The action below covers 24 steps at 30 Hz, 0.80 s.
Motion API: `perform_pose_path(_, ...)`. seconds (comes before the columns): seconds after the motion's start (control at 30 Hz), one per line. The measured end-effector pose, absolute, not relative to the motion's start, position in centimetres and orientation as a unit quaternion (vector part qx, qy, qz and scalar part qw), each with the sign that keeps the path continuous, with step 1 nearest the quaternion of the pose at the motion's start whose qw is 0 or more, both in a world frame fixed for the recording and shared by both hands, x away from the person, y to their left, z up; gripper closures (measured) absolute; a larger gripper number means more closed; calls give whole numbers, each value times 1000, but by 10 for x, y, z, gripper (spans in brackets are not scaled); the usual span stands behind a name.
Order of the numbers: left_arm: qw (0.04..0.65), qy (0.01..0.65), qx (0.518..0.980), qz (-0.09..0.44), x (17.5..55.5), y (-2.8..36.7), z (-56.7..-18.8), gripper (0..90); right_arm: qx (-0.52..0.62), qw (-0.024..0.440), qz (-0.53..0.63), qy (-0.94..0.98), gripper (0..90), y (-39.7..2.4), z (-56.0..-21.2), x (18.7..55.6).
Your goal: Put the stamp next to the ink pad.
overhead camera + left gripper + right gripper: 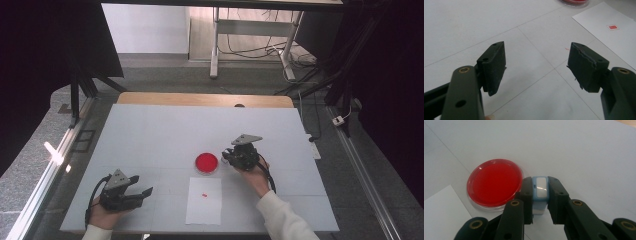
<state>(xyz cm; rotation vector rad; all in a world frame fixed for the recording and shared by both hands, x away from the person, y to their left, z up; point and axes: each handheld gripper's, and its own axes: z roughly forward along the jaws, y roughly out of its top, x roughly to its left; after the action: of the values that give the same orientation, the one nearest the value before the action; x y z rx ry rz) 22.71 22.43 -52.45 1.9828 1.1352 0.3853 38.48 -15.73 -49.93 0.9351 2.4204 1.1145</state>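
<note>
A round clear dish filled with red sits near the middle of the white table. Just right of it my right gripper is shut on a small light-blue and white block, which stands upright between the pads beside the dish's rim. A white paper sheet with a small red mark lies in front of the dish. My left gripper rests at the near left, open, with nothing between its pads.
The white table cover spans a wooden top, whose far edge shows. Dark curtains and stands flank both sides. A desk frame with cables stands on the floor beyond the table.
</note>
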Motion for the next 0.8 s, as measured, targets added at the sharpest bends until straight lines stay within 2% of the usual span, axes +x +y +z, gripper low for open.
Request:
perform_pose_path(0.3, 404, 450, 782, 150, 227, 224, -524, 304, 322, 164, 388, 848, 709, -156, -500, 385)
perform_pose_path(0.63, 407, 451, 781, 148, 227, 224, -524, 300, 322, 161, 411, 837, 526, -160, -496, 383)
perform_pose_path(0.8, 406, 451, 781, 148, 227, 225, -524, 300, 320, 163, 429, 829, 480, -165, -491, 381)
